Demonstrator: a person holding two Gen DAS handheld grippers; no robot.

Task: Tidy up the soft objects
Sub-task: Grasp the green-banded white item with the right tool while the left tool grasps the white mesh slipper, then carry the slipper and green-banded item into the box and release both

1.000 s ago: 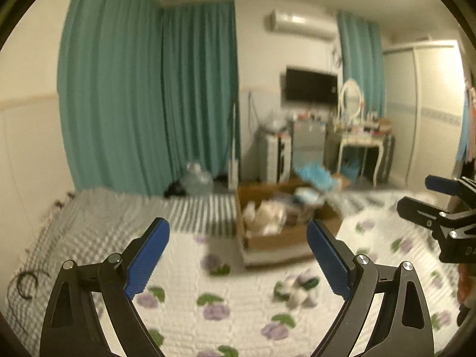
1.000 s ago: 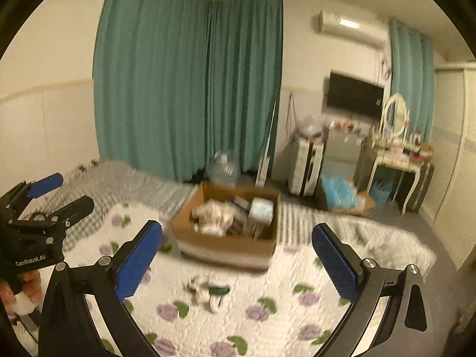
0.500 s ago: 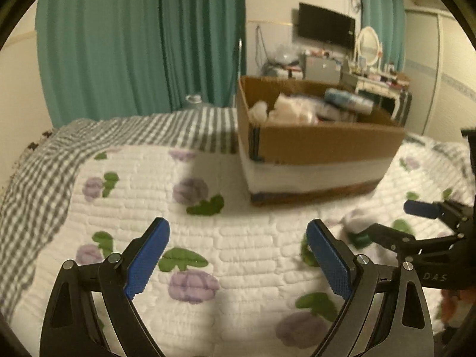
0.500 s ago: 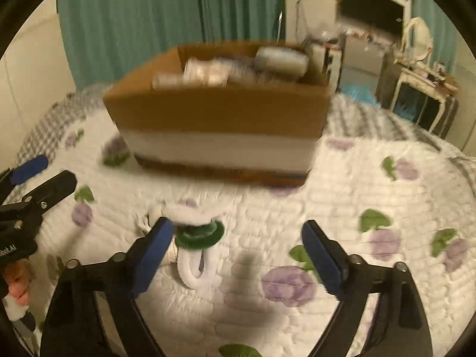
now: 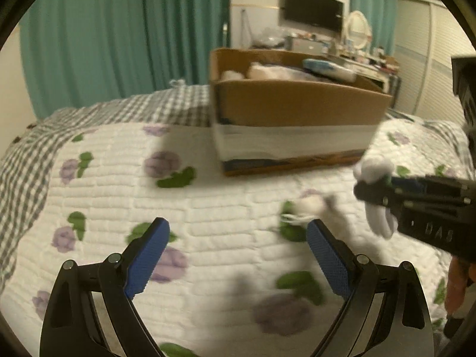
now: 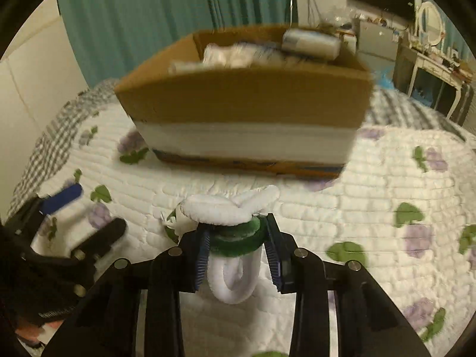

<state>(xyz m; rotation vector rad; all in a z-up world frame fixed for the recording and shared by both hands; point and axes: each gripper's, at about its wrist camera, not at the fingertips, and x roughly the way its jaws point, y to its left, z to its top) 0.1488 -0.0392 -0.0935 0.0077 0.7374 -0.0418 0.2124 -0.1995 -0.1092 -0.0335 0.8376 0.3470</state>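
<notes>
My right gripper (image 6: pixel 236 248) is shut on a soft white and green plush item (image 6: pixel 232 223), its pads pressed on the green ring; white loops stick out above and below. In the left wrist view the same plush item (image 5: pixel 376 172) hangs from the right gripper (image 5: pixel 369 192) at the right. My left gripper (image 5: pixel 238 251) is open and empty above the quilt; it shows in the right wrist view (image 6: pixel 80 211). A small white soft piece (image 5: pixel 312 205) lies on the quilt ahead of the left gripper.
An open cardboard box (image 6: pixel 247 101) (image 5: pixel 294 107) with several soft items stands on the flowered white quilt (image 5: pixel 208 208) just beyond both grippers. Teal curtains (image 5: pixel 119 35) and a dressing table (image 6: pixel 431 53) stand behind the bed.
Both grippers came down close to the quilt in front of the box. The right gripper closed on the white and green plush item. The left gripper stayed open.
</notes>
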